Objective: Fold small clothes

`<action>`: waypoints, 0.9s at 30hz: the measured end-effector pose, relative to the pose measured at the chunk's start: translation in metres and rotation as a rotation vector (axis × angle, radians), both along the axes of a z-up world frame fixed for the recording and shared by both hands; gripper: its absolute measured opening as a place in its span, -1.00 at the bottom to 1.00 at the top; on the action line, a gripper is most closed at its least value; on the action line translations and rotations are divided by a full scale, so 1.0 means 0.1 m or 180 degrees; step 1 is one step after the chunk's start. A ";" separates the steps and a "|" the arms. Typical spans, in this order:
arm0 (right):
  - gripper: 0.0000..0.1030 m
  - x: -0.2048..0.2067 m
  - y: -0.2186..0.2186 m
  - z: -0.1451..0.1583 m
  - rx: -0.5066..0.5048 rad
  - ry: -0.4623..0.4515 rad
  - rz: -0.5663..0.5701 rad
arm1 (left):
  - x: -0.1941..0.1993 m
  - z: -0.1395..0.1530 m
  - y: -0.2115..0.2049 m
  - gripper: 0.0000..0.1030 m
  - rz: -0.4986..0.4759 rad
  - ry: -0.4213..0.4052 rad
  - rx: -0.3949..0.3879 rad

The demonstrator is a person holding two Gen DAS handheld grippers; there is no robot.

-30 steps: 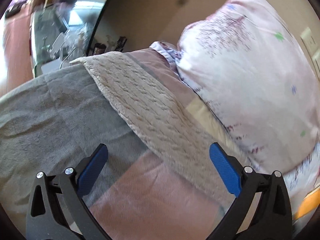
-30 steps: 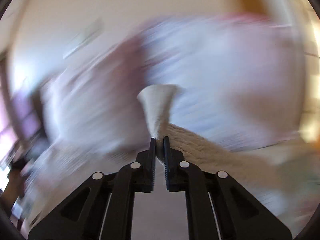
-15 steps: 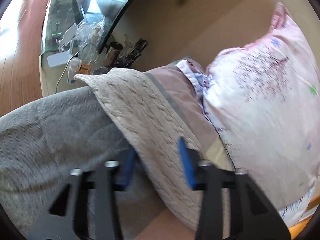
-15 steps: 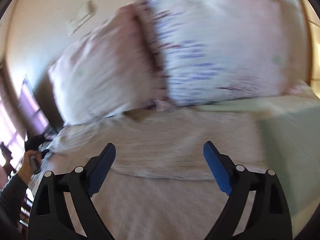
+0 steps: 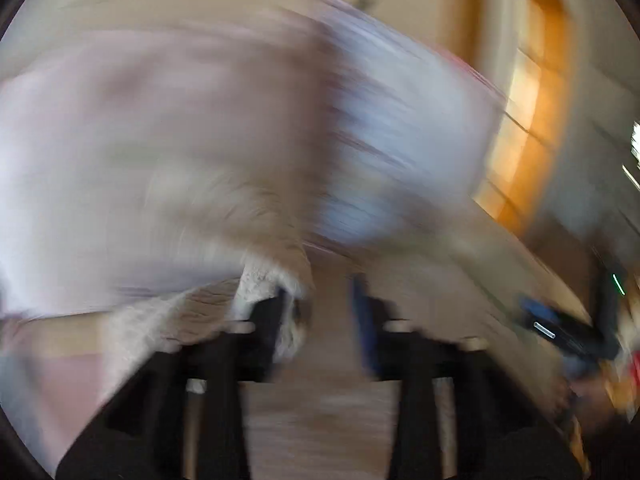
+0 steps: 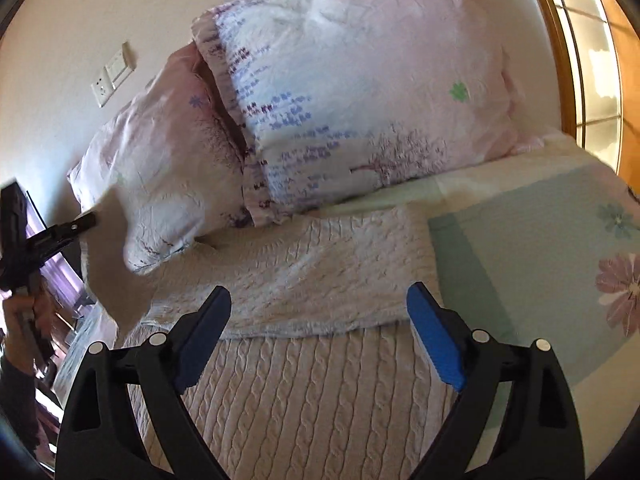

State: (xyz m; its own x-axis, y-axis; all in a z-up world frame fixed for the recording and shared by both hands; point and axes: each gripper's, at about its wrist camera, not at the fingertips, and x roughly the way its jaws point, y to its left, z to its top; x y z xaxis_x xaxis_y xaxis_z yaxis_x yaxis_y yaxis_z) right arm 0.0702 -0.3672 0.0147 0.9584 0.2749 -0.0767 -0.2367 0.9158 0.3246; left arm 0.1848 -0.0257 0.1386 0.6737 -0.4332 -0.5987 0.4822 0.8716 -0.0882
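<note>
A cream cable-knit garment (image 6: pixel 304 272) lies on the bed with its far part folded over the near part. My right gripper (image 6: pixel 320 332) is open and empty just above its near layer. The left wrist view is heavily blurred. There my left gripper (image 5: pixel 320 308) has its jaws partly apart, and a bunch of the knit garment (image 5: pixel 272 284) hangs at the left finger (image 5: pixel 272 320). I cannot tell whether it is gripped. The left gripper also shows at the left edge of the right wrist view (image 6: pixel 76 226), beside a lifted corner of the garment.
Two pink and white patterned pillows (image 6: pixel 352 92) lean against the wall behind the garment. A floral sheet (image 6: pixel 560 240) covers the bed to the right. A wooden window frame (image 6: pixel 576 60) is at the far right. A wall socket (image 6: pixel 112 76) is upper left.
My right gripper let go of the garment, opened, and now hovers over the fold. My left gripper closed in on the garment's edge and swung fast to the right, lifting the cloth.
</note>
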 end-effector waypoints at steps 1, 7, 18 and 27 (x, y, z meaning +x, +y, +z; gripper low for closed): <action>0.77 -0.01 -0.02 -0.04 0.0017 0.0063 -0.0011 | -0.03 -0.12 -0.22 -0.13 -0.0179 0.0117 0.0102; 0.77 -0.46 -0.34 -0.38 0.0171 0.0251 -0.0043 | -0.39 -0.52 0.32 0.14 0.0141 0.0502 -0.0002; -0.16 -0.87 -0.27 -1.20 0.0778 0.0933 0.0805 | -1.68 -1.14 1.69 0.20 0.1025 0.1251 -0.0485; -0.82 -0.90 0.13 -1.46 0.0922 0.1041 0.1525 | -2.31 -1.30 1.47 -0.53 0.0753 0.1394 -0.0965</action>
State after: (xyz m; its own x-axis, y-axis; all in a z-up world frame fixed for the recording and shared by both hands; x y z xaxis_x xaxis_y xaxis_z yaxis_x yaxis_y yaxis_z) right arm -0.0195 -0.3544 -0.1314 0.6642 0.7196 -0.2025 -0.4444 0.5979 0.6671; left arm -0.0463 0.1214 0.0090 0.4907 -0.4965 -0.7160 0.1397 0.8560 -0.4977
